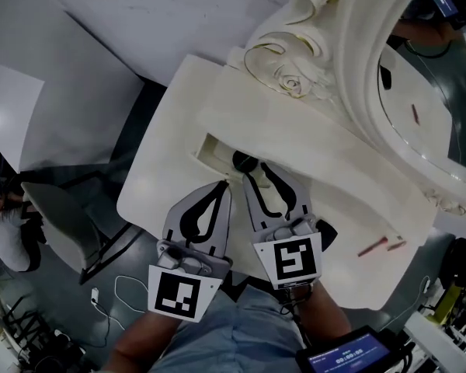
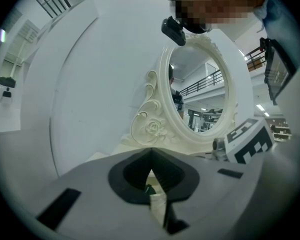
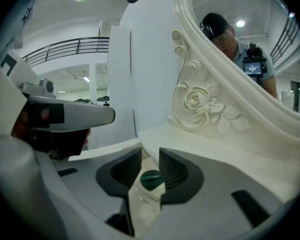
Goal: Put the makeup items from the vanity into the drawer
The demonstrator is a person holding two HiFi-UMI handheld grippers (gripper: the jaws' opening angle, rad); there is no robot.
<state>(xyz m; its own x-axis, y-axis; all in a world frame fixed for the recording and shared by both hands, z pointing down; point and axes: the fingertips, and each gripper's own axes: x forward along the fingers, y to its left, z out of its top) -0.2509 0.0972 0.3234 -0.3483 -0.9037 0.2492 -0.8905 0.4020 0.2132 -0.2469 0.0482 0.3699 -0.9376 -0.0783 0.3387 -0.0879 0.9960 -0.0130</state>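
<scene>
The cream vanity has its drawer pulled open at the front. A small dark green-capped makeup item lies inside it. In the right gripper view that green-capped item sits low between the jaws, which stand apart without pinching it. My right gripper is open over the drawer. Just left of it, my left gripper is shut with nothing in it, its tips meeting in the left gripper view. Two thin red makeup sticks lie on the vanity top at the right.
An oval mirror in a carved rose frame rises behind the vanity top. A white chair and a seated person are at the left. Cables lie on the floor. A screen sits at the bottom right.
</scene>
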